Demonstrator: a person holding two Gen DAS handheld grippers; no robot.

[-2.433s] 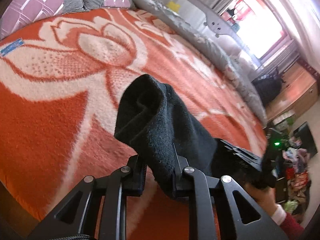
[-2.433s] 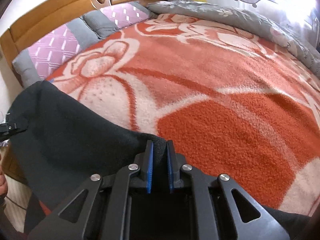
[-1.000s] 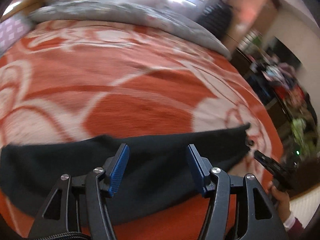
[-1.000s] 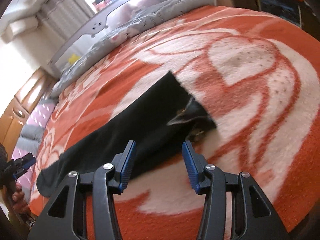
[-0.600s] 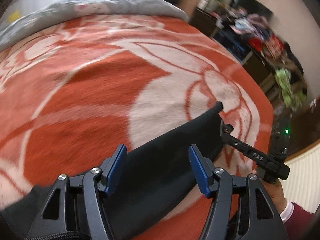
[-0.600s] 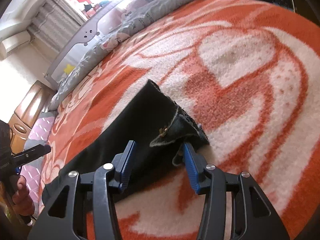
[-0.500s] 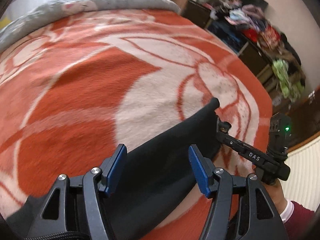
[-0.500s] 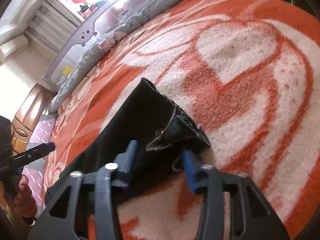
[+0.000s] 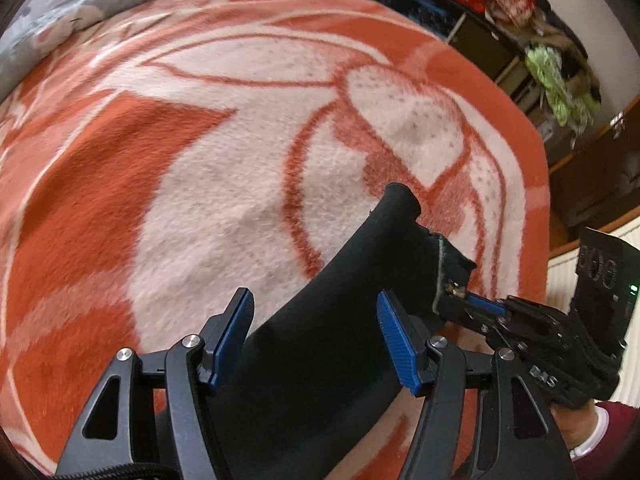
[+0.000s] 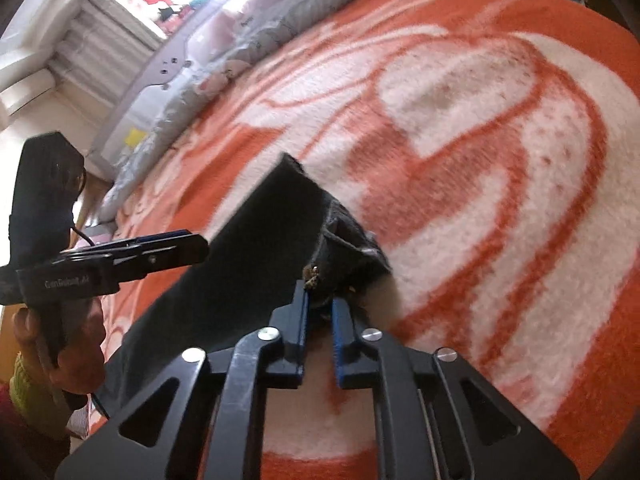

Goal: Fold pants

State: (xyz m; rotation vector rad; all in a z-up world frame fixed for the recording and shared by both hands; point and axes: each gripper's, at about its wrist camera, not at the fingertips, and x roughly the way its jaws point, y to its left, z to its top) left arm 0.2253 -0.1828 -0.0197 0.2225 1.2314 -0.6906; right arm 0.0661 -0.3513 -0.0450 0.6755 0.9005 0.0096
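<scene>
- One bed blanket [image 9: 224,184], orange-red with a large cream flower pattern, fills most of both wrist views; we note a grey quilt [image 10: 256,40] bunched along its far edge.
- We see clutter of clothes [image 9: 560,76] on dark furniture past the foot of the bed in the left wrist view; detail there is too blurred to sort.
- We see the black pants [image 9: 320,352] lying on the blanket as a long dark band. The waist end is toward the right gripper, with part of the waistband lifted and curled off the blanket.
- We find the left gripper [image 9: 316,340] over the middle of the pants with its blue-padded fingers [image 9: 394,344] spread wide, one to each side of the fabric band; they clasp nothing. In the right wrist view it appears at the left, held in a hand [image 10: 76,356].
- We find the right gripper [image 10: 320,312] at the waist end, its fingers drawn nearly together and pinching the waistband edge.
- We note a small brass-coloured fastener [image 10: 311,273] on the waistband, just at the right gripper's fingertips.
</scene>
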